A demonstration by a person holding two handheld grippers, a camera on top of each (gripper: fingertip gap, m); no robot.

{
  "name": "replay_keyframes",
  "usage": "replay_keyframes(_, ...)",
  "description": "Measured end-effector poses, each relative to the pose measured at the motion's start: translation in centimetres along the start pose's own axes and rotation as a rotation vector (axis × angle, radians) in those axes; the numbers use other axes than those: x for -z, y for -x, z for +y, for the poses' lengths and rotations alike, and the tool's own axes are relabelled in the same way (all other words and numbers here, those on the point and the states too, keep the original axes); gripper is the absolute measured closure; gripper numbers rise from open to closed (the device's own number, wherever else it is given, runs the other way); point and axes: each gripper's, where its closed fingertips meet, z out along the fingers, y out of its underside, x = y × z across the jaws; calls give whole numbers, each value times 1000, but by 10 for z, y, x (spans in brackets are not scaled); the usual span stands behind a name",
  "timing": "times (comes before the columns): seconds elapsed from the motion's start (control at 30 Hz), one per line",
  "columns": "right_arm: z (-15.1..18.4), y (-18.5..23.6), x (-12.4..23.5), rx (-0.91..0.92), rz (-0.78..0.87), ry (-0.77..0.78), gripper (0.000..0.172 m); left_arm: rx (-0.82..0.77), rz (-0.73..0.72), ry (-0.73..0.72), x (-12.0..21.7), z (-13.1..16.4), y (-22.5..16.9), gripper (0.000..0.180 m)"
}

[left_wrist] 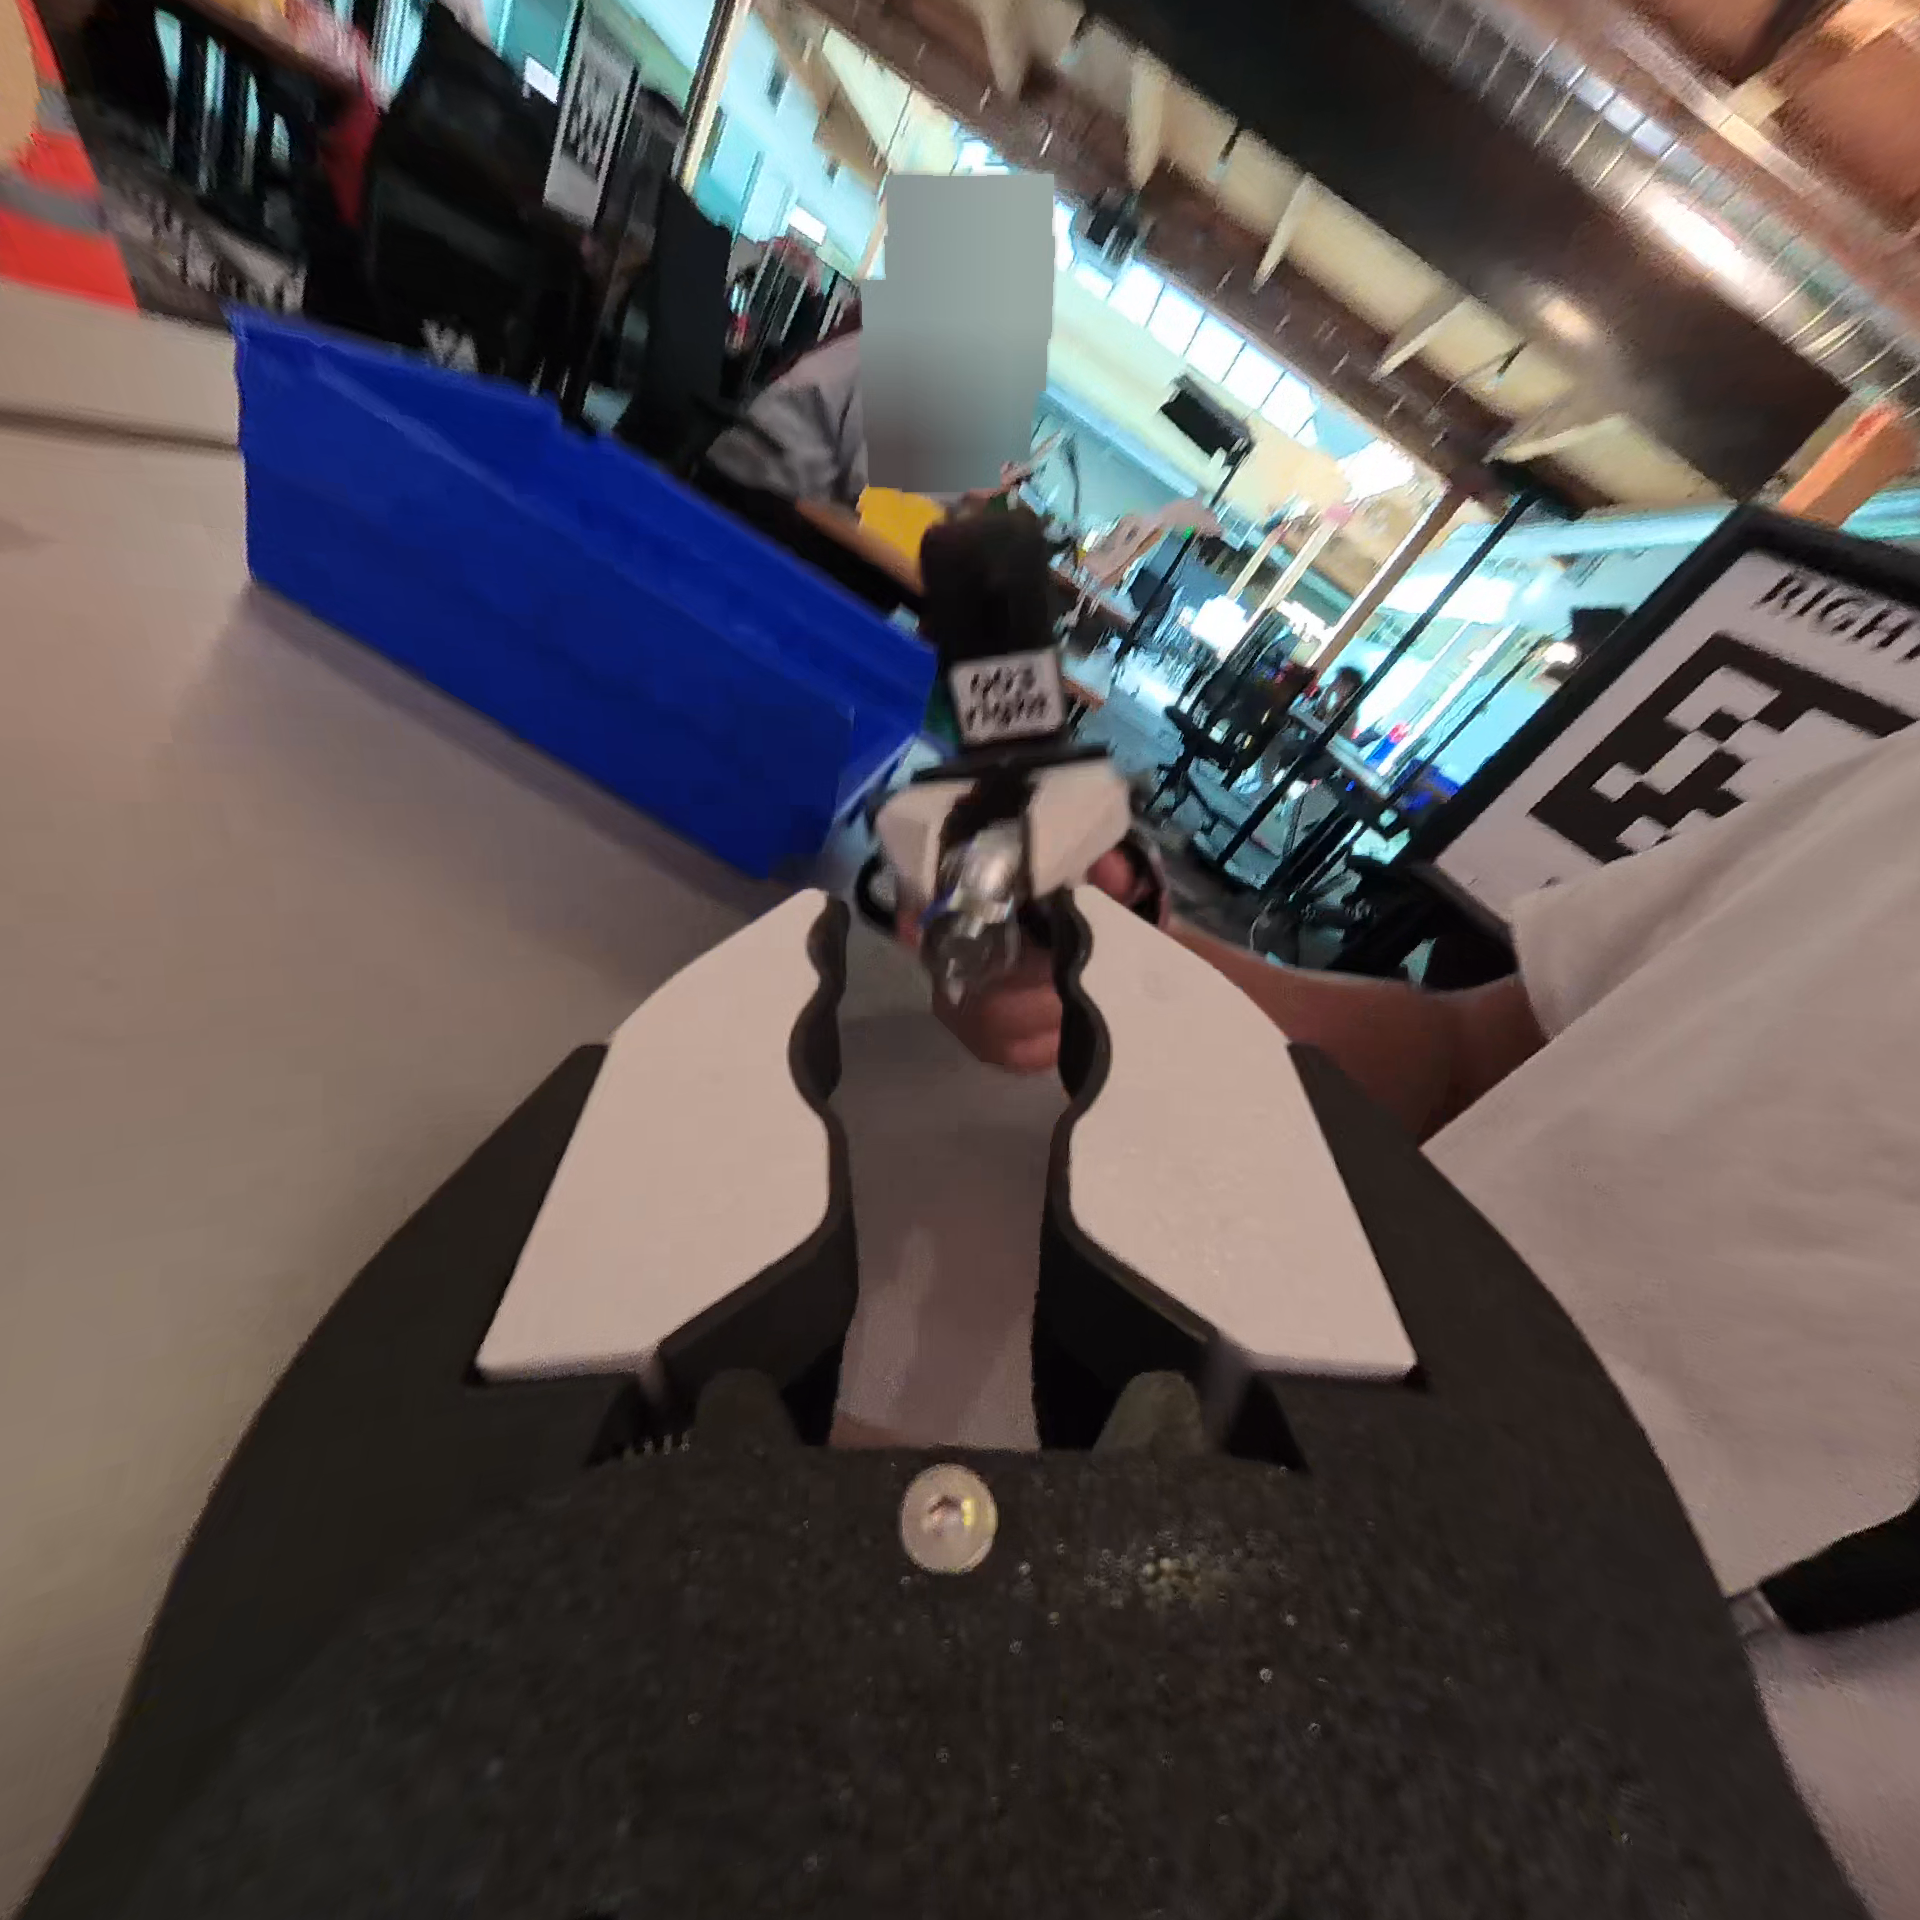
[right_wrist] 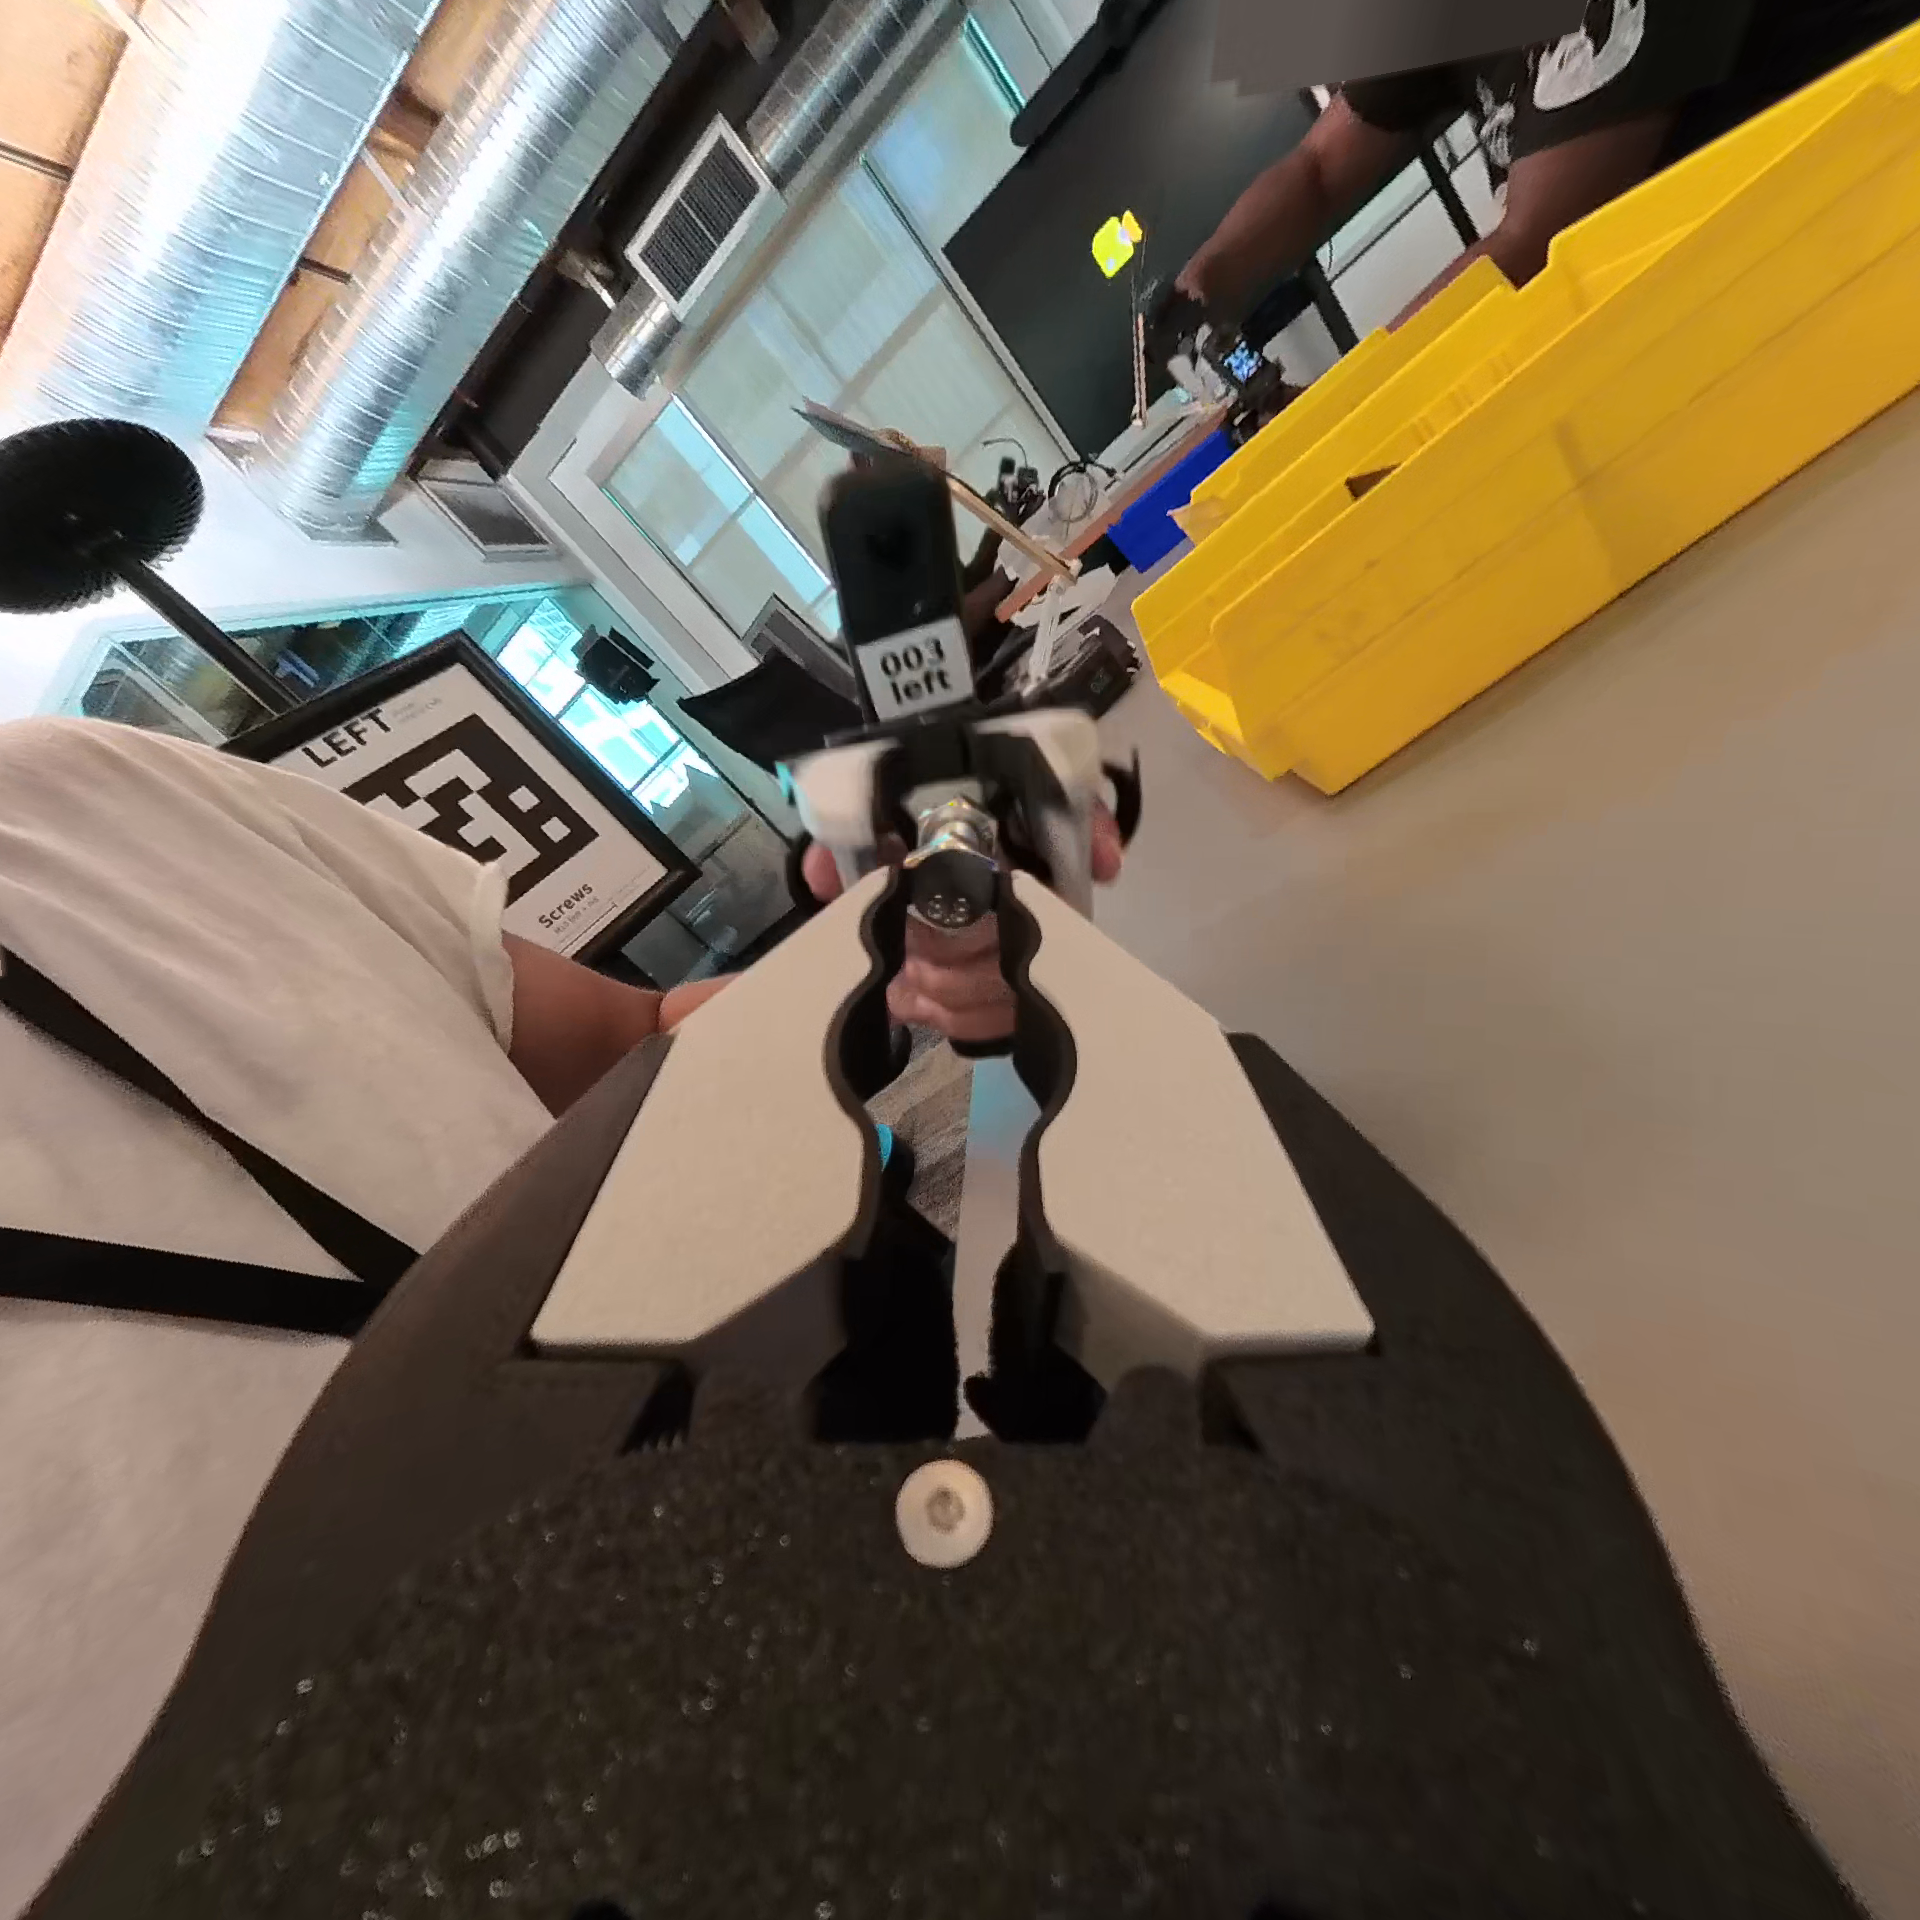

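Bolt (right_wrist: 951, 902), silver with a nut (right_wrist: 951, 826) threaded on its shank, sits pinched by its head between the fingertips of the right hand-held gripper (right_wrist: 948, 906), lifted above the grey table (right_wrist: 1507, 1039). It points toward the left hand-held gripper (left_wrist: 951, 940), which faces it nose to nose, presumably so the two tools can work on the same fastener from opposite ends. In the right wrist view the left one's fingers bracket the nut end; whether they press on it I cannot tell, though the left wrist view shows them spread with nothing between. A yellow bin (right_wrist: 1558, 499) and a blue bin (left_wrist: 540, 603) rest on the table behind.
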Motion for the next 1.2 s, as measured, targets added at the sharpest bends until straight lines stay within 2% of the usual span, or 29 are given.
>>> replay_keyframes(0.07,-3,-1,1,7,8,-8,155,38,8,53,-5,18,2,143)
replay_keyframes(0.13,1,-4,0,7,22,5,155,48,43,55,-11,20,-8,141)
replay_keyframes(0.2,4,1,-2,-2,-7,14,155,23,63,5,-11,5,-17,137)
replay_keyframes(0.23,8,-2,-3,10,18,31,155,10,112,-37,-8,-5,-26,150)
replay_keyframes(0.33,12,4,-6,1,-14,37,155,-12,130,-116,1,-23,-32,144)
replay_keyframes(0.43,1,4,-1,19,-6,-7,155,-30,18,-16,-1,0,-9,141)
replay_keyframes(0.53,-3,0,2,14,11,-24,155,-14,12,60,-8,20,-7,139)
replay_keyframes(0.63,3,3,0,9,-7,0,155,-29,64,-3,-13,5,-24,130)
replay_keyframes(0.67,7,1,-1,24,17,19,155,-28,142,-53,-8,-5,-37,142)
replay_keyframes(0.7,10,0,-2,41,32,33,155,-13,193,-107,-3,-16,-46,138)
replay_keyframes(0.77,10,8,-2,25,-4,23,155,-24,178,-142,5,-24,-45,138)
replay_keyframes(0.9,3,8,1,31,2,-7,155,-56,-7,88,-7,23,-8,130)
replay_keyframes(0.97,5,3,1,29,21,3,155,-56,7,128,-14,33,-11,131)
replay_keyframes(1.03,10,2,-1,32,23,25,155,-57,44,77,-17,23,-23,125)
replay_keyframes(1.1,13,0,-2,41,44,40,155,-65,141,-37,-10,-1,-42,146)
replay_keyframes(1.17,16,0,-3,37,39,53,155,-77,173,-138,1,-23,-51,140)
replay_keyframes(1.2,14,1,-2,30,30,40,155,-100,157,-132,2,-23,-50,135)
